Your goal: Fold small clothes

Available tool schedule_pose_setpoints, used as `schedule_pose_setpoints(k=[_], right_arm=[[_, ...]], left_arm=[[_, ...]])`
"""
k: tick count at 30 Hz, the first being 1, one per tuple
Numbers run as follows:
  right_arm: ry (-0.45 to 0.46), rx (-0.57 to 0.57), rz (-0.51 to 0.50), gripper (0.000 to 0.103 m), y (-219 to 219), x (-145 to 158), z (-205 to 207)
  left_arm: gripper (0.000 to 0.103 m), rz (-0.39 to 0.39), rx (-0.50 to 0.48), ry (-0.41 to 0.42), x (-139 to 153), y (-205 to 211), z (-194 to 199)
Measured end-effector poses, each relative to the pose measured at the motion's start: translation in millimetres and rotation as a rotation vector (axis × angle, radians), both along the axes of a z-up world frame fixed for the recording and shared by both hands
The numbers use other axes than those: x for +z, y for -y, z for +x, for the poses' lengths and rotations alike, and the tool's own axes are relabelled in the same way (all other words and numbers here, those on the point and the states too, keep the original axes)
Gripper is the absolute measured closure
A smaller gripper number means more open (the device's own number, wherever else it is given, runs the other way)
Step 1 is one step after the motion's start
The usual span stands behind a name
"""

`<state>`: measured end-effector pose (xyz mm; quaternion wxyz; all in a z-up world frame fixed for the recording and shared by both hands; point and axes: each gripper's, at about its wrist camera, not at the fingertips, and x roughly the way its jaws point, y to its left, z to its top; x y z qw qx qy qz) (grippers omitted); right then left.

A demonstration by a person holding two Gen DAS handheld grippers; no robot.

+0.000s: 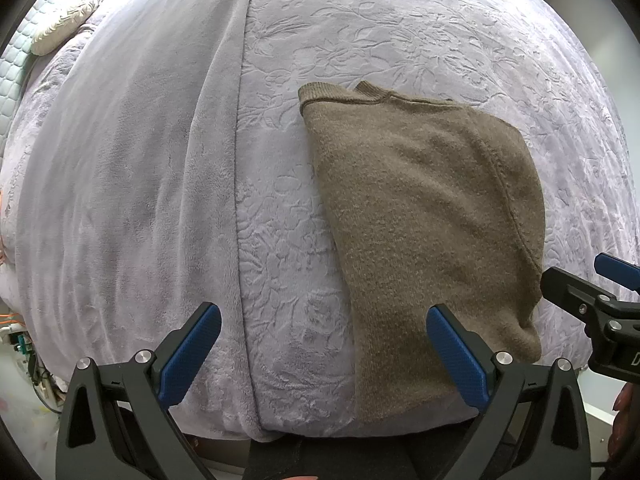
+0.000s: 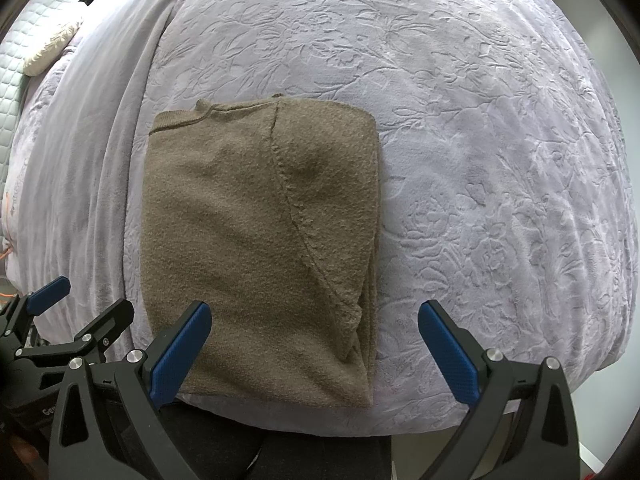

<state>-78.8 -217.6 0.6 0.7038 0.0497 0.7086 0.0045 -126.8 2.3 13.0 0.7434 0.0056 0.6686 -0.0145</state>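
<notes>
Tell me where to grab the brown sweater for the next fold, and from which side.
Grip the sweater at its near bottom edge, coming from the bed's near side. It lies flat, folded into a long strip with the collar at the far end, and both open grippers already hover by that edge.

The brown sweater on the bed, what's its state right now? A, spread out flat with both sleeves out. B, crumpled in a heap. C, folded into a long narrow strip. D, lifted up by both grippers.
C: the brown sweater lies flat on the lavender blanket as a narrow folded strip, with both grippers open above it.
</notes>
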Motion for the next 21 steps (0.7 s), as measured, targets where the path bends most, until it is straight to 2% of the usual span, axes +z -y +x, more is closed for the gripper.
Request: schedule_pose_setpoints(k=[21], right_arm=[[0.001,0.001,0.001,0.000,-0.2,-0.1,-0.1]], left_arm=[[0.000,0.003,0.001,0.000,-0.6,1.2,-1.7]])
